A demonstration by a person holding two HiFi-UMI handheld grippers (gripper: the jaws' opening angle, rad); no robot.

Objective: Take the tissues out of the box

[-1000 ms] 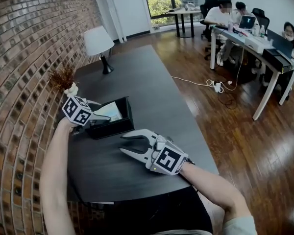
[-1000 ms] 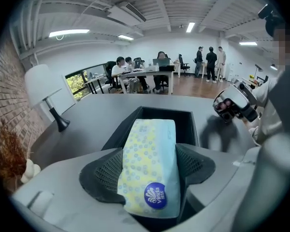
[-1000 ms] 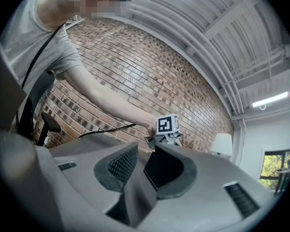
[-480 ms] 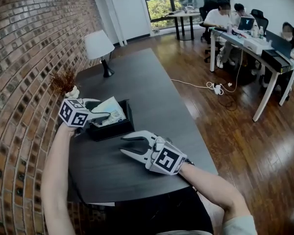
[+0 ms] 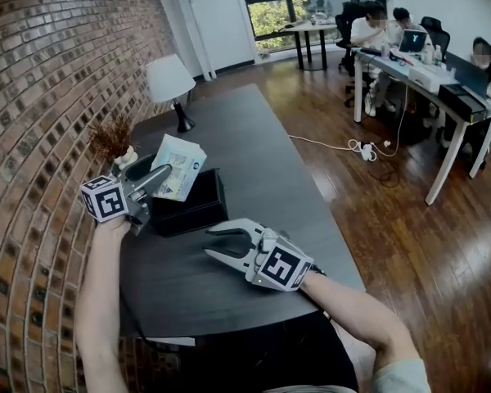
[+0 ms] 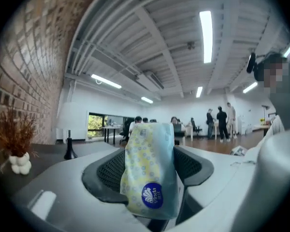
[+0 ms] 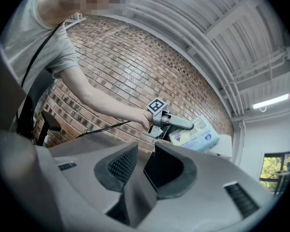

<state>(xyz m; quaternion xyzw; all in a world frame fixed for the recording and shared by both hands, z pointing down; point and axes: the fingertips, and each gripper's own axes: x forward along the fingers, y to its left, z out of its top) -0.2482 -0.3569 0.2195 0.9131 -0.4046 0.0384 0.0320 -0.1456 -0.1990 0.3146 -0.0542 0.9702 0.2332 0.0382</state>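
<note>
Above the box [image 5: 192, 207], at table [image 5: 254, 154] left, the left gripper [image 5: 165, 173] holds the pack [image 5: 180, 166] of tissues clear of the box rim. The jaws are about half closed and clamp the pack's lower end, pads pressing both faces. In the left gripper view the pack [image 6: 150, 173] stands upright between the jaws, blue round logo at the bottom. The pack sits just over the box's 10 o'clock corner, tilted, top end toward 1 o'clock, not touching the box.

Versus a second ago: the pack then lay flat inside the box with the left gripper down at the box's 9 o'clock side. Half a second ago it was partway up, still over the opening. It is now fully out and higher, and the left gripper's marker cube has swung out toward 8 o'clock.

The right gripper [image 5: 222, 244] has not moved. It rests on the table at 5 o'clock from the box, jaws apart, nothing between them, tips pointing toward 10 o'clock. Its own view shows the left gripper [image 7: 181, 124] and pack [image 7: 195, 134] raised ahead.

The lamp [image 5: 170, 80] is at the box's 12 o'clock, the plant [image 5: 113, 137] at its 10 o'clock.
</note>
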